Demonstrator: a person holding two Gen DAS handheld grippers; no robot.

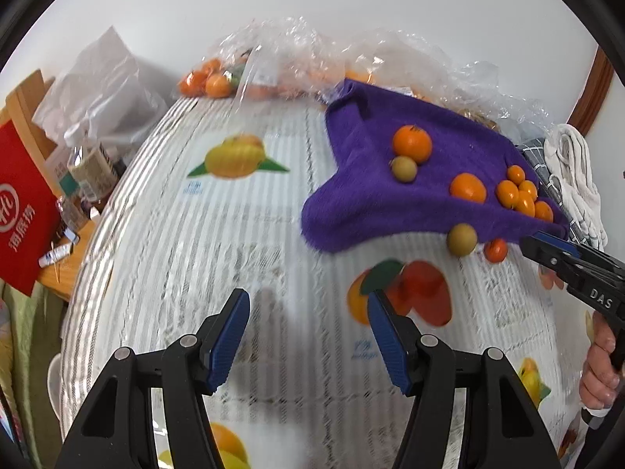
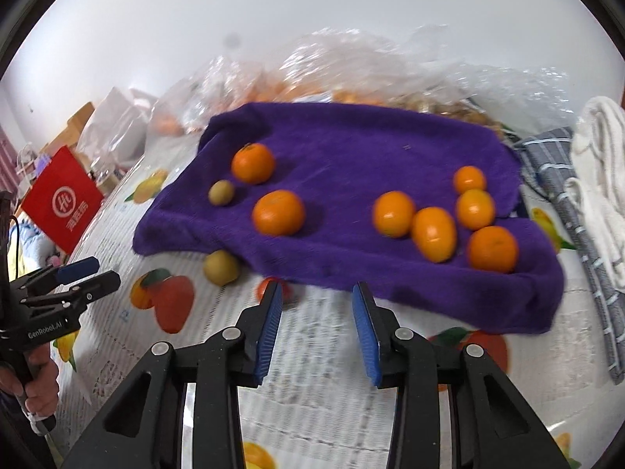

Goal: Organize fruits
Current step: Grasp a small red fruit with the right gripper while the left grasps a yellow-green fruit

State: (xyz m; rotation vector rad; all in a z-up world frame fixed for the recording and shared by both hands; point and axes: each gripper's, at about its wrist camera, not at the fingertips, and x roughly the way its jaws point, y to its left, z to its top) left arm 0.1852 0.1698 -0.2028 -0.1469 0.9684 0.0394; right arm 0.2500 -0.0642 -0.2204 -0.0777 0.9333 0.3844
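Presently the fruit lies loose on a purple towel [image 2: 351, 156] spread over the patterned tabletop [image 1: 234, 234]. A cluster of oranges [image 2: 433, 232] sits at the towel's right end, two more oranges [image 2: 278, 212] sit left of centre, and a small greenish fruit [image 2: 221, 192] lies beside them. Two pieces are already off the cloth: a green fruit [image 2: 221, 267] and a small orange one [image 1: 495, 250], both resting on the tabletop against the towel's near edge.

The left claw [image 1: 308, 318] is released, nothing between its pads, and hangs over bare tabletop well apart from the fruit. The right claw [image 2: 317, 305] also stands parted and holds nothing; its tips sit just over the towel's near edge.

Risks noted:
- Both views are smeared, which suggests quick travel. A fast approach could knock round fruit into a roll.
- The right claw could catch the towel's hem instead of a fruit; dragging the cloth would tip the cluster toward the edge.
- The two stray pieces have no cloth under them and would roll freely if nudged.
- The cluster is packed tight, so closing on one orange may push out its neighbours.
- Crinkled plastic bags [image 1: 297, 51] behind the towel hide more fruit and could snag a reach.
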